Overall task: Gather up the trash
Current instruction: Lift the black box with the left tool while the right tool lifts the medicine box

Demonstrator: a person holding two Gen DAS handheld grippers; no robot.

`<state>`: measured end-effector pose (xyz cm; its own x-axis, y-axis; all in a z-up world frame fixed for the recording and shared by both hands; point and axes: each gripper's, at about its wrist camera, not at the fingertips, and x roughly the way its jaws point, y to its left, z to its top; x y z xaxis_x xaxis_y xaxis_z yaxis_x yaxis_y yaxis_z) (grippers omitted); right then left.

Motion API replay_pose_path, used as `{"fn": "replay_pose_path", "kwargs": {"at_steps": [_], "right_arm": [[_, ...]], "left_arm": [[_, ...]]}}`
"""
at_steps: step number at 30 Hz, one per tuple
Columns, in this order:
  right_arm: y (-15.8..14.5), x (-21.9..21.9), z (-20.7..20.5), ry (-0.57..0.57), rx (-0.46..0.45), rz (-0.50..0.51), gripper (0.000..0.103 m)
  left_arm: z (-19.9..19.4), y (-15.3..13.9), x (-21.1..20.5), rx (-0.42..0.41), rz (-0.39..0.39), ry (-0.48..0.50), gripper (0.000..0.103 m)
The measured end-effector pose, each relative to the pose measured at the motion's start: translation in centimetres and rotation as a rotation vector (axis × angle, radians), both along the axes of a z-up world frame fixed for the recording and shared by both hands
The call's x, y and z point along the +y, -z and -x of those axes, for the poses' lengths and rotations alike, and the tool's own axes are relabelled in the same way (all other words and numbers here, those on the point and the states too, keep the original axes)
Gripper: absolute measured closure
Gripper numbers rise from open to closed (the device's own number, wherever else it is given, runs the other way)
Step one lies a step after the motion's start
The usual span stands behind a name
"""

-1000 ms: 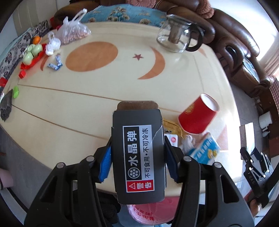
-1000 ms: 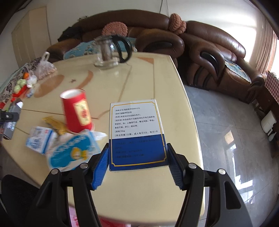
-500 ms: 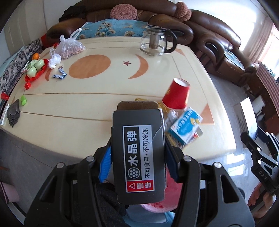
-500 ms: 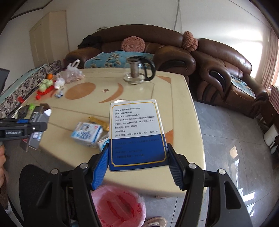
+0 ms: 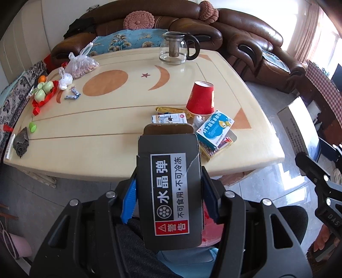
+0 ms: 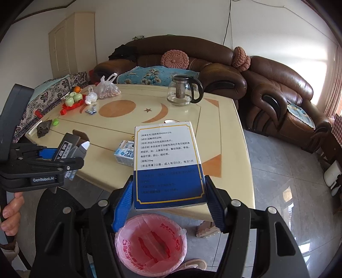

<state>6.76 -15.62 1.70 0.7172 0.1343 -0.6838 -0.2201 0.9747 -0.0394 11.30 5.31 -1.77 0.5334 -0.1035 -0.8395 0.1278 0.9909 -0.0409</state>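
Both our grippers have drawn back from the table (image 6: pixel 215 119) since a second ago, and the pink-lined bin (image 6: pixel 150 243) now shows below the right gripper (image 6: pixel 168 198). We clamp the blue-and-white medicine box (image 6: pixel 167 164) in it, while our left gripper (image 5: pixel 168 192) grips the black carton (image 5: pixel 168 188). We judge this the carry-to-bin step; next we must center each box over the bin before releasing. More litter waits by the red cup (image 5: pixel 201 98).

A cream table (image 6: pixel 224 119) with orange inlays stands on a glossy grey tiled floor (image 6: pixel 284 184). Behind it runs a brown leather sofa (image 6: pixel 192 57) against white walls (image 6: pixel 149 19). Daylight enters from the right; a pale cupboard (image 6: pixel 70 42) stands left.
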Motion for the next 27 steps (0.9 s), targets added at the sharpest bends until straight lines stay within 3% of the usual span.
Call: {"fn": "replay_pose_path", "kwargs": {"at_steps": [15, 27], "right_arm": [[0.5, 0.6, 4.3, -0.015, 0.011, 0.004, 0.042], [3.2, 0.9, 5.8, -0.017, 0.061, 0.004, 0.042]], "left_arm": [[3.4, 0.4, -1.9, -0.006, -0.031, 0.06, 0.05], [5.0, 4.0, -3.7, 0.066, -0.022, 0.132, 0.05]]}}
